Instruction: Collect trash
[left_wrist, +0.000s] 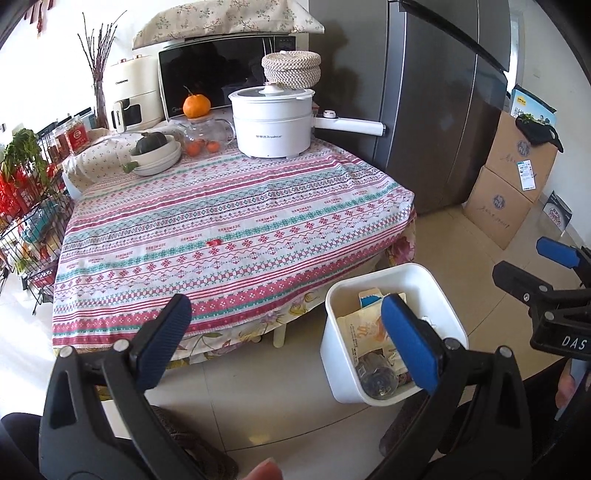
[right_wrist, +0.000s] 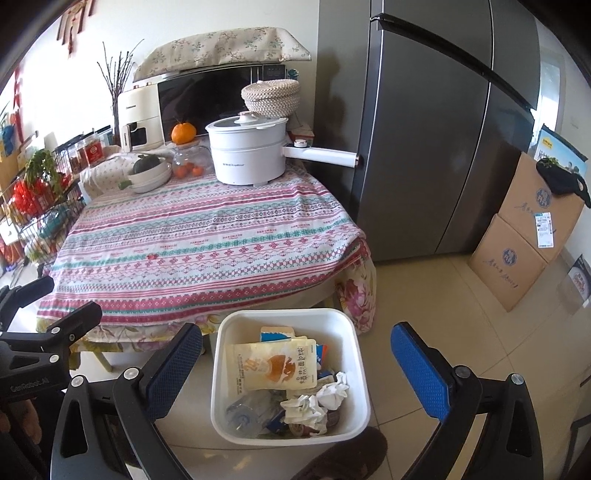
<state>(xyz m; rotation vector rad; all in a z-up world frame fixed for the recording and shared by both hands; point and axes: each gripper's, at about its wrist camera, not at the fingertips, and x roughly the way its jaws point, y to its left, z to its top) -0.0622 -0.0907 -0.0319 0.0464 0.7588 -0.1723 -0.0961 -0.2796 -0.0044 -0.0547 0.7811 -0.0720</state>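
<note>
A white square bin (right_wrist: 354, 332) stands on the tiled floor by the table's near corner. It holds a yellow snack pouch (right_wrist: 273, 365), crumpled white tissue (right_wrist: 317, 400), a clear plastic bottle (right_wrist: 243, 411) and other wrappers. My right gripper (right_wrist: 293, 369) hangs above the bin, open wide, nothing between its blue pads. In the left wrist view the bin (left_wrist: 436, 288) sits low right, and my left gripper (left_wrist: 288, 339) is open and empty over the table's front edge. The right gripper's blue fingertip (left_wrist: 556, 252) shows at that view's right edge.
The table (left_wrist: 229, 229) carries a patterned cloth with a small red speck (left_wrist: 213, 242). At its back stand a white electric pot (left_wrist: 273, 122), stacked bowls (left_wrist: 157, 153), a glass teapot and a microwave. A grey fridge (right_wrist: 436, 147) and cardboard boxes (right_wrist: 524, 243) flank the right; a wire rack (left_wrist: 26, 229) stands left.
</note>
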